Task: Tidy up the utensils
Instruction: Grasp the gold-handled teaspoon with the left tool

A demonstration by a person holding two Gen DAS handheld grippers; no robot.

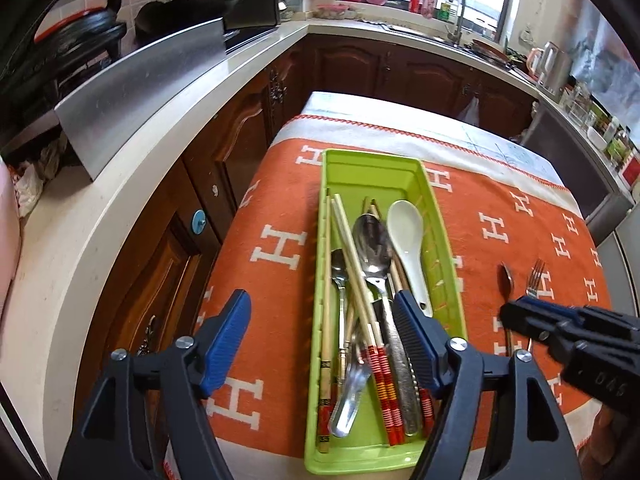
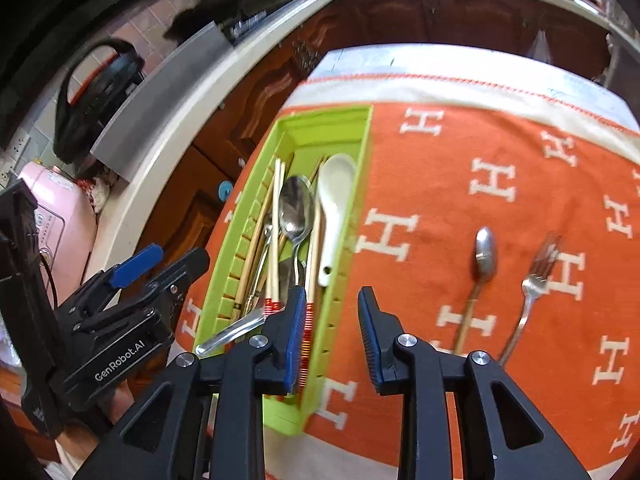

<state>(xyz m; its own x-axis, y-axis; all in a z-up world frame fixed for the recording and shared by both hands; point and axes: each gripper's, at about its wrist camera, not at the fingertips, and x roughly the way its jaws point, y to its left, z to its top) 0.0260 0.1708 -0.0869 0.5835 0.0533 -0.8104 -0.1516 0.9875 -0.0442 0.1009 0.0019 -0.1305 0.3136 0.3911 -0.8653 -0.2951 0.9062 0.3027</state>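
Observation:
A lime-green utensil tray (image 1: 372,168) (image 2: 320,120) sits on the orange cloth. It holds several chopsticks (image 1: 352,252), metal spoons (image 1: 372,240) (image 2: 296,204) and a white ceramic spoon (image 1: 408,232) (image 2: 336,196). A small spoon (image 1: 506,280) (image 2: 485,252) and a fork (image 1: 534,278) (image 2: 538,276) lie on the cloth right of the tray. My left gripper (image 1: 322,312) is open and empty above the tray's near half. My right gripper (image 2: 328,308) is open and empty over the tray's right wall; it shows in the left wrist view (image 1: 516,312) above the small spoon's handle.
The orange cloth with white H marks (image 1: 280,248) (image 2: 460,168) covers a small table. A white counter (image 1: 132,184) with brown cabinets runs along the left and back. A metal panel (image 1: 140,100), a sink and bottles stand on it.

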